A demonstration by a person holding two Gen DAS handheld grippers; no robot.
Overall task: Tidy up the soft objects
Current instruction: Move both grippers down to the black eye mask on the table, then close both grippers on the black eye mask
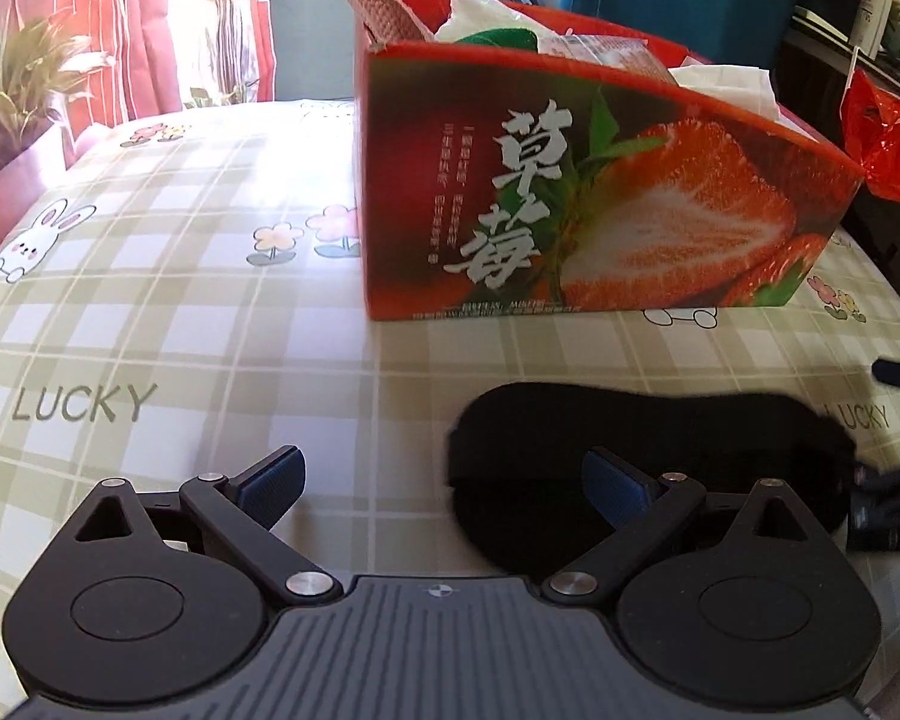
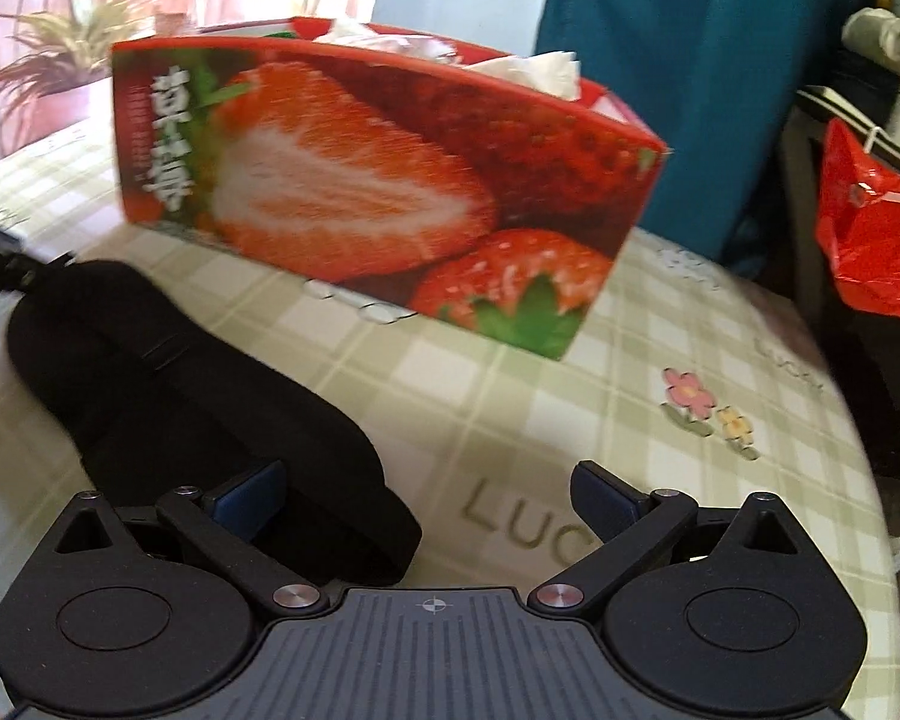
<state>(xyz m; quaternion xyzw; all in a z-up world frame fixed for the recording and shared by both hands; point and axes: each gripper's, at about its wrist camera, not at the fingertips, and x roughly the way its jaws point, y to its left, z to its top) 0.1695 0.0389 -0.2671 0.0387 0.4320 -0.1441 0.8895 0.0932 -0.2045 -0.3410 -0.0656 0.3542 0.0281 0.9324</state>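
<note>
On the checked tablecloth (image 1: 168, 324), a black sleep mask (image 1: 660, 420) is lying flat in front of a red strawberry-printed box (image 1: 570, 192), apart from it; its near edge is passing behind the right finger of the left gripper (image 1: 444, 483) in the left wrist view, and its strap end is running under the left finger of the right gripper (image 2: 429, 495) in the right wrist view, so contact with either finger cannot be judged; both grippers are standing with fingers spread wide and gripping nothing; white tissue (image 1: 486, 12), something green (image 1: 501, 36) and a pinkish woven piece (image 1: 390, 15) are showing above the box rim, the rest of the contents being hidden by the wall; the right wrist view is blurring, leaving the box lettering hard to read; a red plastic bag (image 2: 870, 228) is sitting at the right edge, cut off; a potted plant (image 1: 18, 84) is standing far left.
</note>
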